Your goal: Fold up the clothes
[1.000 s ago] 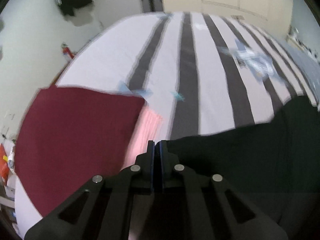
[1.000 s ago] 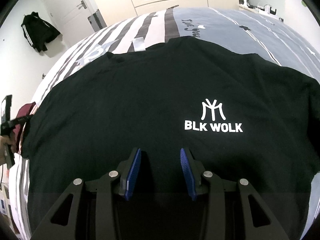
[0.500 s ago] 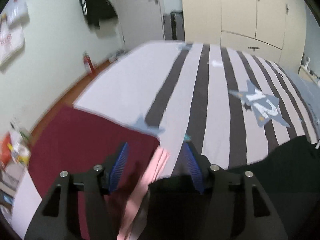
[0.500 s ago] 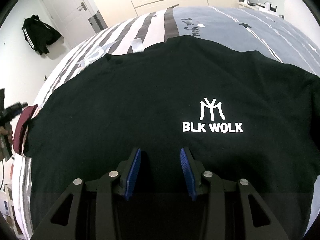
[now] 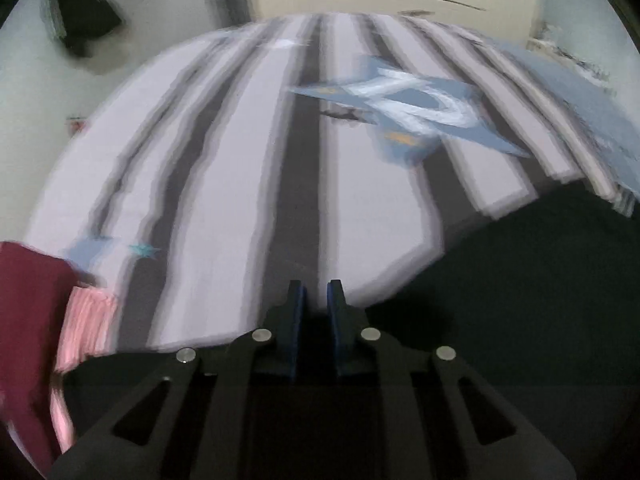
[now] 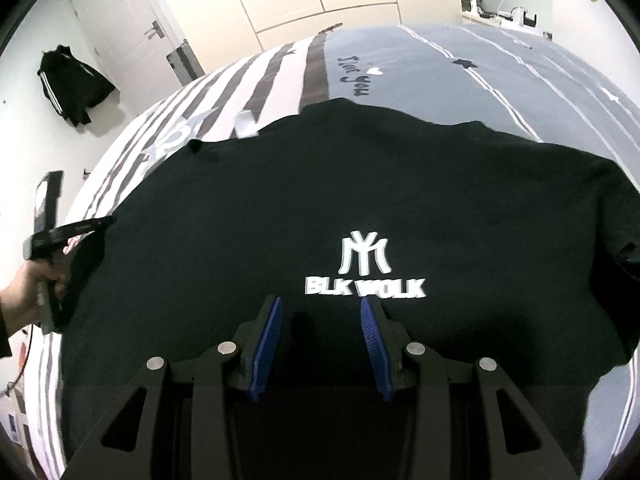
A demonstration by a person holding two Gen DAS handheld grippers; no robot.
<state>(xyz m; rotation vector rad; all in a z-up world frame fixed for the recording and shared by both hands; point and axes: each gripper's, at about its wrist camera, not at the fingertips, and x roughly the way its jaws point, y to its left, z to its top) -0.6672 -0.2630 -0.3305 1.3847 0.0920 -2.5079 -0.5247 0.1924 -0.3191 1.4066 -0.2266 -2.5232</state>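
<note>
Across the striped bed [image 6: 276, 76] a black T-shirt [image 6: 320, 200] lies flat: light, limp, best pinched at hem or sleeve edges. Left gripper [image 5: 316, 300], at its nine o'clock edge, is closing, cloth between uncertain; right gripper [image 6: 320, 320] hovers released.

Blurred view: the left gripper [image 5: 316, 294] hangs over the striped bedspread [image 5: 248, 184], jaws closing on nothing (narrow gap); black shirt [image 5: 520, 288] right, maroon cloth [image 5: 28, 320] left.

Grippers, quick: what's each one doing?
Left gripper: jaws closing, nearly shut, nothing visibly between them.
Right gripper: open, empty, above the black T-shirt.
</note>
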